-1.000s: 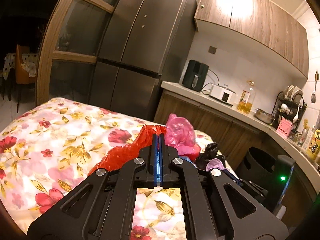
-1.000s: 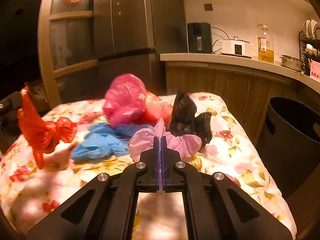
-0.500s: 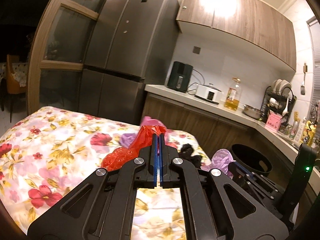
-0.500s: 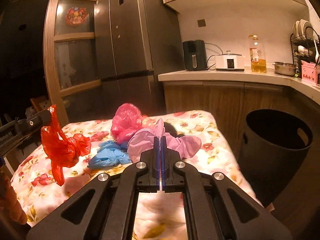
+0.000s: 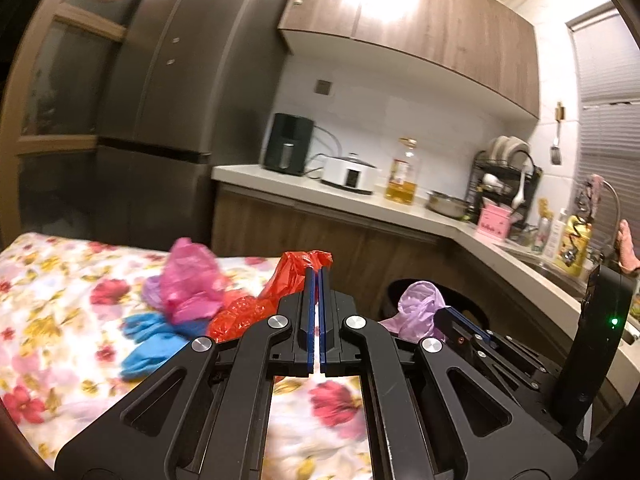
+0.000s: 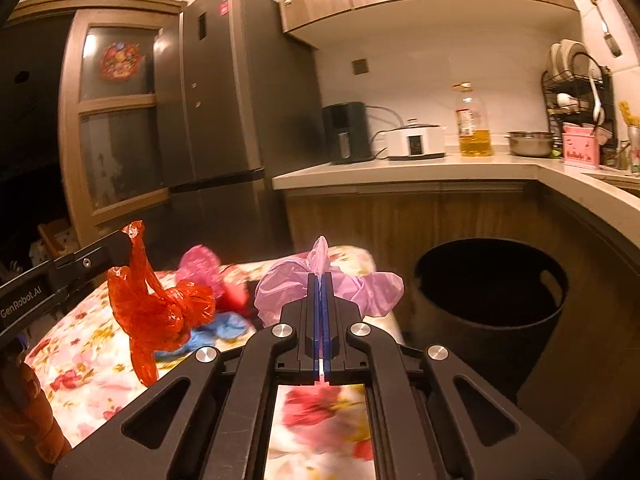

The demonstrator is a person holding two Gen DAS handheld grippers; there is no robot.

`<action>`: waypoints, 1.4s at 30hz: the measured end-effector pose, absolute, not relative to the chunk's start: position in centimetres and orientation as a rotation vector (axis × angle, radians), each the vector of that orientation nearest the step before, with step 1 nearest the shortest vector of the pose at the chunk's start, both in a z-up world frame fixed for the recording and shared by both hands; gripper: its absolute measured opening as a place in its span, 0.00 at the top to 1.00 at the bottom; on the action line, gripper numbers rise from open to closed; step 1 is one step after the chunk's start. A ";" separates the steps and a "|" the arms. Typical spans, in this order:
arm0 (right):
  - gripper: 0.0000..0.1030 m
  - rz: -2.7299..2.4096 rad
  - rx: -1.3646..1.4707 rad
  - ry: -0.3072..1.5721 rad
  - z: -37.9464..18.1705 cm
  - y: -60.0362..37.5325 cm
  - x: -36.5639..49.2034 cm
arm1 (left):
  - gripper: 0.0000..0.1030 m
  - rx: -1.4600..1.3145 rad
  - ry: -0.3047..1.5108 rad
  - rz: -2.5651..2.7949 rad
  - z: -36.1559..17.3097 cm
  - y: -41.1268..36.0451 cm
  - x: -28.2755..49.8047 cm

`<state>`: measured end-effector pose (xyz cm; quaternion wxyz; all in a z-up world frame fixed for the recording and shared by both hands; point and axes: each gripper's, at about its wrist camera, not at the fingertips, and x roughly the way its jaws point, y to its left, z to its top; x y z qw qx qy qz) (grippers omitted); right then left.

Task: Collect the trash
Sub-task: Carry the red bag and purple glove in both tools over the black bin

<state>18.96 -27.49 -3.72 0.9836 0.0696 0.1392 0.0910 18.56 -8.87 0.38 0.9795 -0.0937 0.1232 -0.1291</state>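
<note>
A kitchen under warm light. A table covered with a floral cloth (image 5: 48, 312) fills the lower left of both wrist views. Behind it stands a tall steel refrigerator (image 6: 224, 100) next to a wood-framed glass door (image 6: 116, 120). A pale counter (image 6: 400, 166) runs along the back wall and turns a corner at the right; on it sit a dark air fryer (image 6: 346, 132), a white cooker (image 6: 416, 140), a bottle of oil (image 6: 472, 124), a metal pot (image 6: 530, 144) and a dish rack (image 6: 576, 96). Wooden cupboards (image 5: 420, 36) hang above.

The left gripper (image 5: 317, 280) has its blue-padded fingers pressed nearly together, pinching the top of a red plastic bag (image 6: 156, 308), which hangs in the air above the cloth. The right gripper (image 6: 322, 284) is likewise closed, gripping a pale purple plastic bag (image 6: 360, 288) held up at the table's right edge, near a black trash bin (image 6: 492, 300) that stands on the floor between table and counter.

Left lying on the cloth are a pink bag (image 5: 188, 280) and some blue crumpled material (image 5: 148, 340) just beside it; the picture is blurred there.
</note>
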 end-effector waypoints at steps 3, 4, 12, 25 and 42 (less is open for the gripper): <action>0.98 0.145 0.146 0.265 -3.3 -29.1 19.2 | 1.00 -0.180 0.237 -0.301 1.0 -10.7 19.4; 0.98 0.134 0.148 0.261 -3.1 -29.6 19.4 | 1.00 -0.178 0.233 -0.322 1.3 -11.5 19.8; 0.98 0.028 0.174 0.231 -2.0 -34.2 20.6 | 1.00 -0.167 0.224 -0.448 2.5 -16.9 22.8; 0.98 -0.098 0.199 0.237 -2.1 -40.1 23.1 | 1.00 -0.139 0.214 -0.605 3.4 -24.5 27.0; 0.98 -0.135 0.228 0.253 -3.0 -43.0 25.0 | 1.00 -0.113 0.200 -0.702 3.8 -29.2 29.9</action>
